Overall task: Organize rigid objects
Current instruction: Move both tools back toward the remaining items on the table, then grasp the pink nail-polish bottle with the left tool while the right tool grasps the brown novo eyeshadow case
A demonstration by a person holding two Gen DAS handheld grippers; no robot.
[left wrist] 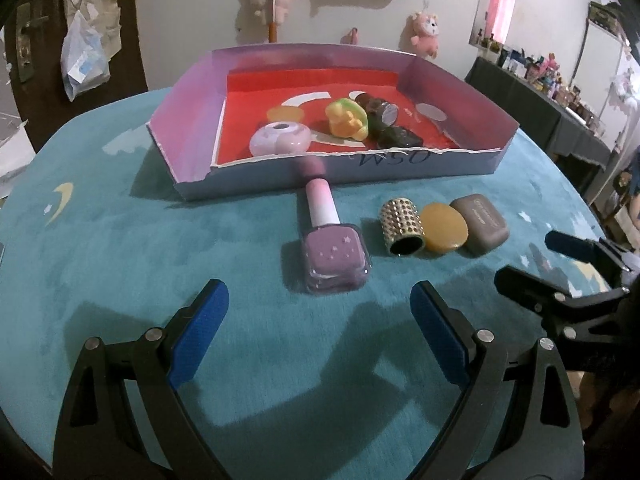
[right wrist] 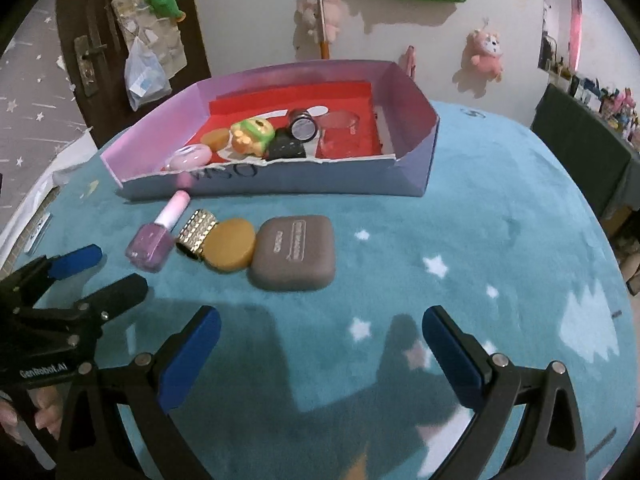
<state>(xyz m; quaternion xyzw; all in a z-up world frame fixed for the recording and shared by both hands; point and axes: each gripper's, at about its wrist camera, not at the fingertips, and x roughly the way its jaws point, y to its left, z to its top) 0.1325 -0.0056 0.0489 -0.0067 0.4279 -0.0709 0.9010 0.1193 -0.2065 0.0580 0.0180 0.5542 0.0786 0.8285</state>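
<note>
Left wrist view: teal star rug (left wrist: 120, 240), plush toys (left wrist: 426, 32) on wall, both grippers' fingers (left wrist: 200, 332) wide apart, empty.

Two hand-held grippers, both spread wide and empty

The left gripper (left wrist: 319, 336), black-armed with blue pads, tilts downward with jaws apart; the matching right gripper (right wrist: 321, 354) sits beside it, angled steeper, jaws likewise apart, nothing between either pair. Fingers (right wrist: 44, 420) clasp the left gripper's handle.
</note>
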